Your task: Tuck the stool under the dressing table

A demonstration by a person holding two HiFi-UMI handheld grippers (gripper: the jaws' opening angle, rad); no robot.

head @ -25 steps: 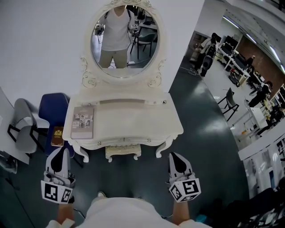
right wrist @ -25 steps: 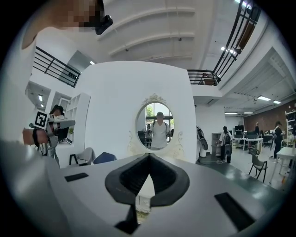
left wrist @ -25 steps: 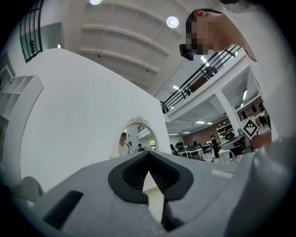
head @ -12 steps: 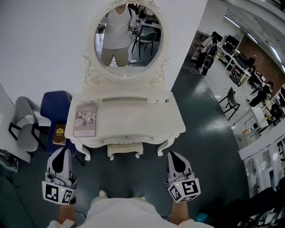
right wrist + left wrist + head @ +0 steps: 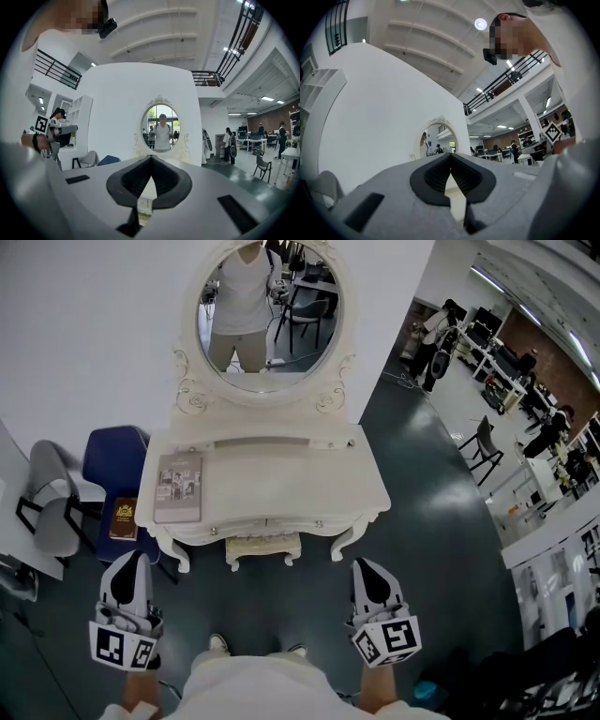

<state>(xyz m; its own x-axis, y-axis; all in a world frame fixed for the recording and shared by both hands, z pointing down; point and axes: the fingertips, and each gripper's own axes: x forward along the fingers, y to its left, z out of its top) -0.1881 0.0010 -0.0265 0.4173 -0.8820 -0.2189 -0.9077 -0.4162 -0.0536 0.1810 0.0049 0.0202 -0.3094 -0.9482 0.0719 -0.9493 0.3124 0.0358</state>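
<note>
Both grippers empty; stool under dressing table.
Left gripper (image 5: 130, 561) and right gripper (image 5: 362, 565): jaws closed tip to tip on nothing, both well short of the dressing table (image 5: 281, 488). Stool (image 5: 263, 547) sits between the table's front legs, only its front edge showing.

No legible text, number or brand anywhere. Black-and-white square markers (image 5: 122, 646) on the cubes of the left gripper (image 5: 129, 563) and right gripper (image 5: 367, 568): block patterns only, no characters. Grey printed booklet (image 5: 178, 487) flat on the left of the cream dressing table (image 5: 281, 486): photos and lines of print, too small to read. Small brown book (image 5: 123, 518) on the blue chair (image 5: 112, 460): gold emblem on the cover, wording unreadable.
</note>
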